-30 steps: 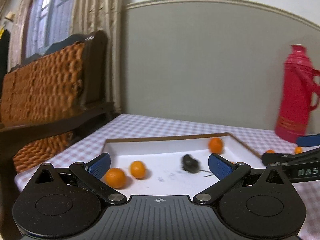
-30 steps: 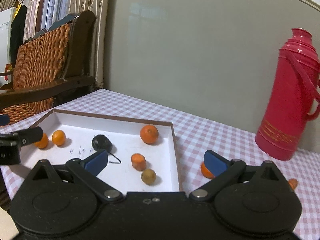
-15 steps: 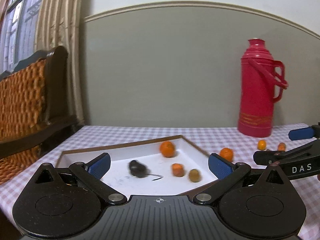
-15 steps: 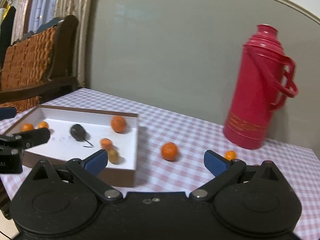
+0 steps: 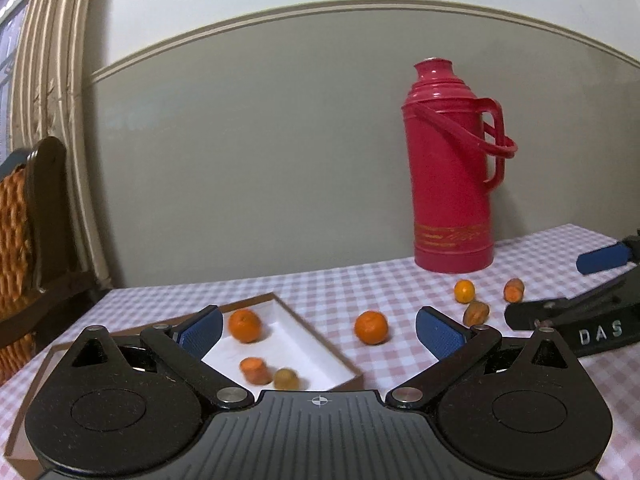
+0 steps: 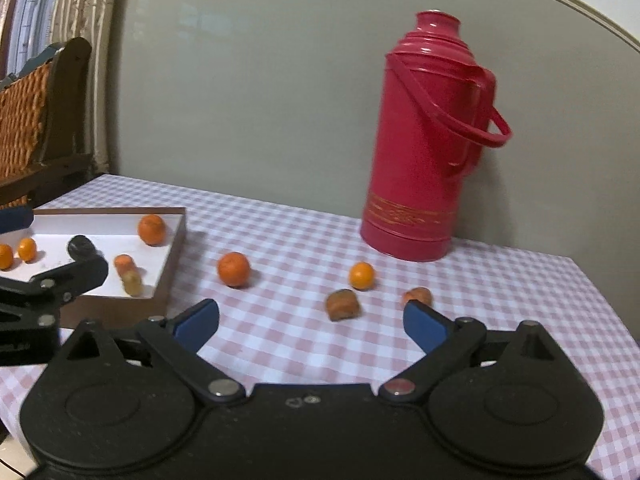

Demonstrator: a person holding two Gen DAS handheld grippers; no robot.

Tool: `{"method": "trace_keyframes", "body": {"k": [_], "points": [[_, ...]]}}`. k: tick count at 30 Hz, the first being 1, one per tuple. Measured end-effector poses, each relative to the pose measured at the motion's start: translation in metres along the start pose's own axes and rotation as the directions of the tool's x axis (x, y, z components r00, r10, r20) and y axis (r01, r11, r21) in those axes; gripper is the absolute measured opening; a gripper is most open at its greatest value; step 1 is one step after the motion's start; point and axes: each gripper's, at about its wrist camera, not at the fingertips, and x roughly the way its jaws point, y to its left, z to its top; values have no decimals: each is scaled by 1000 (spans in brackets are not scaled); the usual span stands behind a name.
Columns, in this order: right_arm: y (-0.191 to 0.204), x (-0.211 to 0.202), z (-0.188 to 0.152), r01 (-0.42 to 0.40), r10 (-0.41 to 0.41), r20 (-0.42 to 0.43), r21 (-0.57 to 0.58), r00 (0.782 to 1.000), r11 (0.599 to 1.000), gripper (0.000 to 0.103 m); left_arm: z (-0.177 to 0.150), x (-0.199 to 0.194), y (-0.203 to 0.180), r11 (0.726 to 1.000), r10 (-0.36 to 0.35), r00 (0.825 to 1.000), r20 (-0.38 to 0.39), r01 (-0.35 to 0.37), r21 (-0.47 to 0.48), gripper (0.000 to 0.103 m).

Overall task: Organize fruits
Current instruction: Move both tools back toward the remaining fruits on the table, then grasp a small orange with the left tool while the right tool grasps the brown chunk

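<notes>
Fruit pickup approach: both grippers spread, empty; right gripper (image 6: 311, 322) jaws just narrowed slightly. Four pieces loose on checked surface (image 6: 500, 280), centre frame; box (image 6: 176, 240) far left. Next: close on brown piece (image 6: 342, 305).

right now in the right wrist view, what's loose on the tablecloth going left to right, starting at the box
box → big orange → brownish piece → small orange → orange chunk by the right finger; the red flask stands behind them.
</notes>
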Motion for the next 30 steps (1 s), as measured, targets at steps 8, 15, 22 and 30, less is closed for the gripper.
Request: {"method": "trace_keyframes", "body": {"k": [8, 15, 22, 30], "points": [[-19, 18, 2, 24, -24, -14, -8, 1000, 1000, 79, 3, 27, -19, 999, -32, 998, -53, 32, -2, 92], [-25, 43, -1, -4, 4, -54, -2, 999, 1000, 65, 7, 55, -29, 998, -51, 994, -94, 48, -29, 86], [-22, 68, 1, -13, 11, -81, -26, 997, 1000, 54, 6, 90, -38, 997, -68, 984, -165, 62, -38, 75], [-17, 102, 4, -20, 12, -115, -64, 993, 998, 44, 1, 123, -40, 997, -64, 974, -218, 55, -49, 72]]}}
